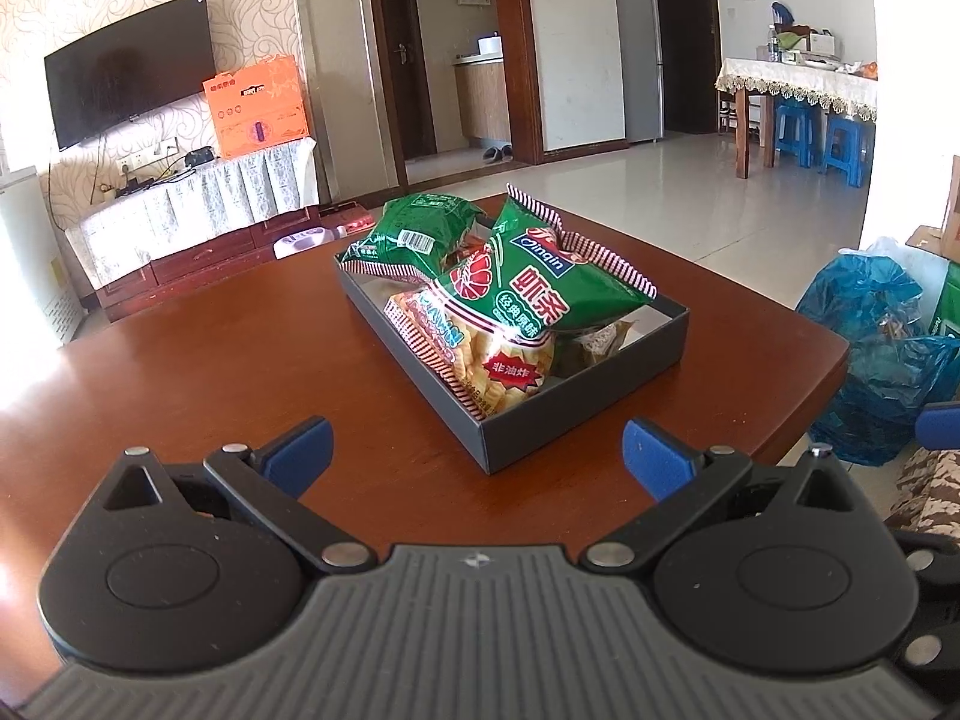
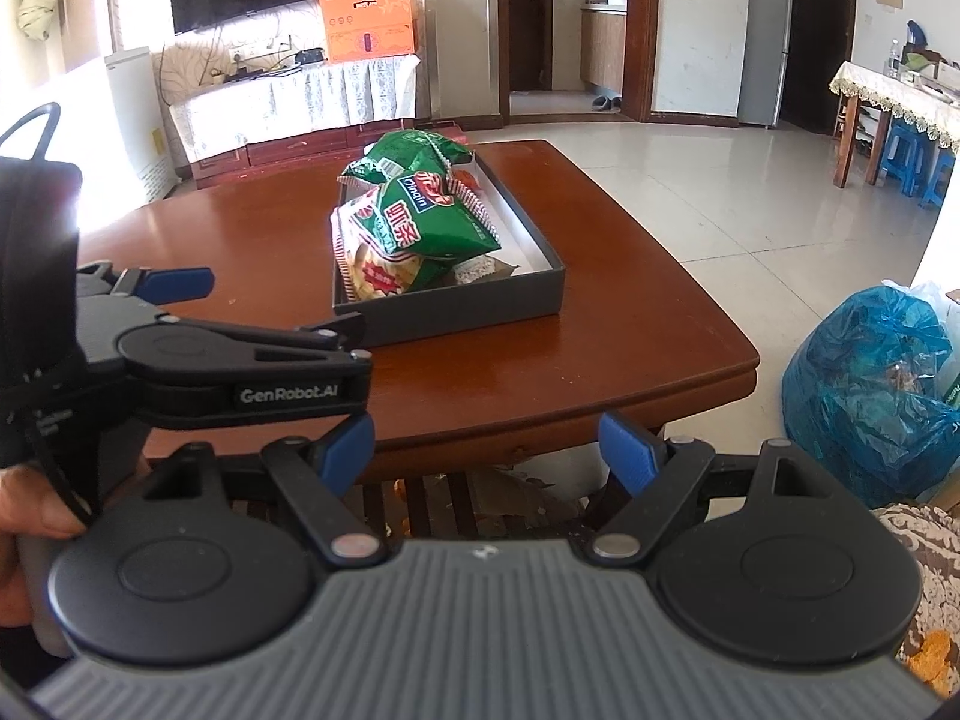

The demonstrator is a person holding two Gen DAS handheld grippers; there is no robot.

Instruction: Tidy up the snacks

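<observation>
A dark grey shallow box (image 1: 585, 414) (image 2: 456, 306) sits on the brown wooden table (image 1: 240, 360) (image 2: 252, 222). Inside it lie green snack bags: a front prawn-chip bag (image 1: 540, 294) (image 2: 432, 222) resting on a yellow one (image 1: 498, 360) (image 2: 384, 270), and a second green bag (image 1: 420, 234) (image 2: 414, 150) behind. My left gripper (image 1: 477, 450) (image 2: 276, 306) hovers open over the table just short of the box, with nothing between its blue fingers. My right gripper (image 2: 486, 450) is open and empty, held back off the table's near edge.
A blue plastic bag (image 1: 870, 330) (image 2: 870, 384) stands on the floor to the right of the table. A TV stand with an orange box (image 1: 258, 108) is at the far left. A dining table with blue stools (image 1: 840, 138) is far right. A hand (image 2: 36, 516) holds the left gripper.
</observation>
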